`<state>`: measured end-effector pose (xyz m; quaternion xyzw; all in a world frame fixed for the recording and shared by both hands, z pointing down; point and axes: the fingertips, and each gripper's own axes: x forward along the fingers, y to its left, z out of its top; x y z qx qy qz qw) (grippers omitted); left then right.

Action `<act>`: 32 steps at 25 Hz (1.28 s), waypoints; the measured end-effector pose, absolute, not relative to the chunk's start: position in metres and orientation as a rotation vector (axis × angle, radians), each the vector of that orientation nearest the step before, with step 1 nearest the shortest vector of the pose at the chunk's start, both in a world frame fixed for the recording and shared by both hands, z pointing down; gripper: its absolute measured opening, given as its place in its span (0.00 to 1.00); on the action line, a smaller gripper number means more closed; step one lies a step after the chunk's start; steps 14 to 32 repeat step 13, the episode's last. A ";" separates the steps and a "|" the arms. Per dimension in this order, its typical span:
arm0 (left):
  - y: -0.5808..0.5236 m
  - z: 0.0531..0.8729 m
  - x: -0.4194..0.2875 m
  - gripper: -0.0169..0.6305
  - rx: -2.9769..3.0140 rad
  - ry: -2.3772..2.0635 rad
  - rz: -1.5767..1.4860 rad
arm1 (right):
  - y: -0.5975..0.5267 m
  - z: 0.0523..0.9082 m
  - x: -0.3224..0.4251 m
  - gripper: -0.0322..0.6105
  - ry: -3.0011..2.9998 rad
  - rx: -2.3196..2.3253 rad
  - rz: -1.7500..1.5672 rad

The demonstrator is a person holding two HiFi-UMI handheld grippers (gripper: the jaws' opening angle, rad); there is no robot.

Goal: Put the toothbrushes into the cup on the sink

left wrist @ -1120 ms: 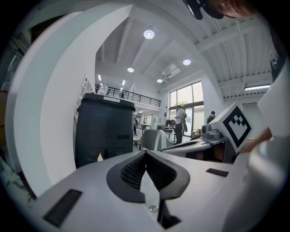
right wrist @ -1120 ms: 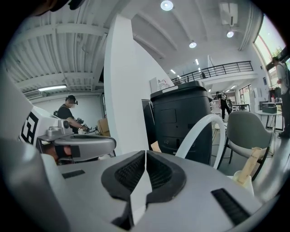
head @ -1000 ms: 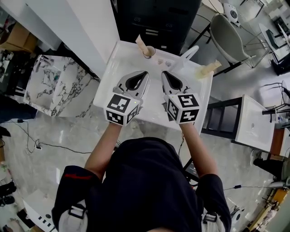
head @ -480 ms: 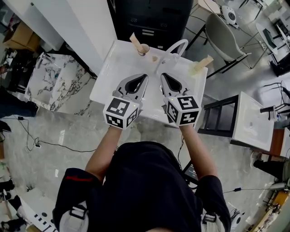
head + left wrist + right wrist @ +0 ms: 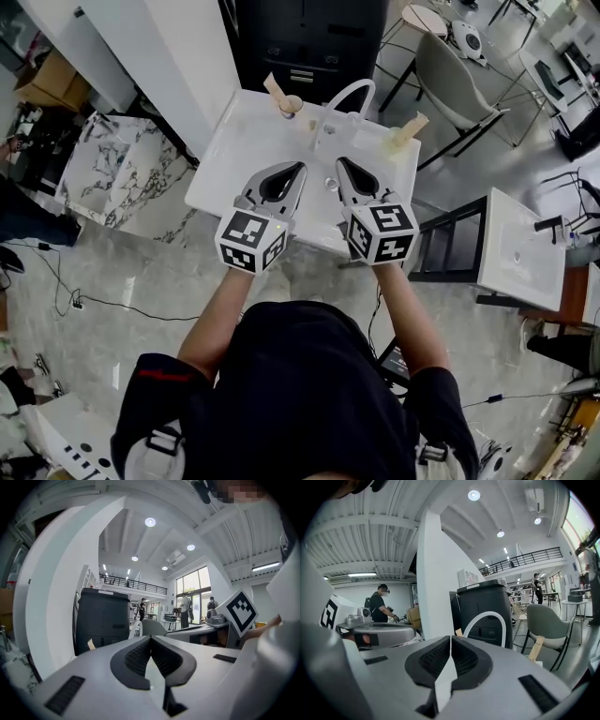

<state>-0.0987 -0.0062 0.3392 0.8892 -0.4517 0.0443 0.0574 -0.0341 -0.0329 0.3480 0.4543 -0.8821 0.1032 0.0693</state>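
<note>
- We held the left hand-held gripper (image 5: 300,167) over the near part of the sink (image 5: 225,164), its jaws closed with nothing between them.
- The right hand-held gripper (image 5: 339,161) was just beside it, also over the basin. Its jaws were closed and empty too, and the two tips pointed toward the back rim.
- The cup (image 5: 292,105) stood on the sink's back rim, left of centre and well beyond the left hand-held gripper.
- One toothbrush (image 5: 273,88) leaned out of the cup, or from right beside it, toward the back left. We could not tell which.
- A second toothbrush (image 5: 410,128) sat tilted at the sink's back right corner, well apart from the cup.
- A white arched faucet (image 5: 345,94) rose from the back rim between the cup and the second toothbrush, straight ahead of the right hand-held gripper.
- The drain (image 5: 330,185) lay in the basin between the two hand-held grippers.
- A black cabinet (image 5: 314,37) stood directly behind the sink.
- A white wall (image 5: 159,56) ran along the left, with a marble slab (image 5: 108,173) below it, beside the sink.
- A grey chair (image 5: 450,70) stood off the back right corner.
- A black frame (image 5: 450,246) stood right of the sink, and a second white sink (image 5: 520,248) further right.
- Cables (image 5: 94,300) trailed over the floor (image 5: 141,337) on our left.
</note>
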 end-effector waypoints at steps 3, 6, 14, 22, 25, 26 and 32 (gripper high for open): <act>0.003 0.337 -0.095 0.05 2.700 -1.375 0.131 | -0.025 0.344 -0.030 0.11 -2.665 1.368 0.300; 0.010 0.336 -0.092 0.05 2.706 -1.383 0.128 | -0.017 0.342 -0.029 0.11 -2.673 1.364 0.286; 0.028 0.328 -0.089 0.05 2.720 -1.390 0.113 | 0.002 0.334 -0.027 0.11 -2.682 1.362 0.260; 0.028 0.328 -0.089 0.05 2.720 -1.390 0.113 | 0.002 0.334 -0.027 0.11 -2.682 1.362 0.260; 0.028 0.328 -0.089 0.05 2.720 -1.390 0.113 | 0.002 0.334 -0.027 0.11 -2.682 1.362 0.260; 0.028 0.328 -0.089 0.05 2.720 -1.390 0.113 | 0.002 0.334 -0.027 0.11 -2.682 1.362 0.260; 0.028 0.328 -0.089 0.05 2.720 -1.390 0.113 | 0.002 0.334 -0.027 0.11 -2.682 1.362 0.260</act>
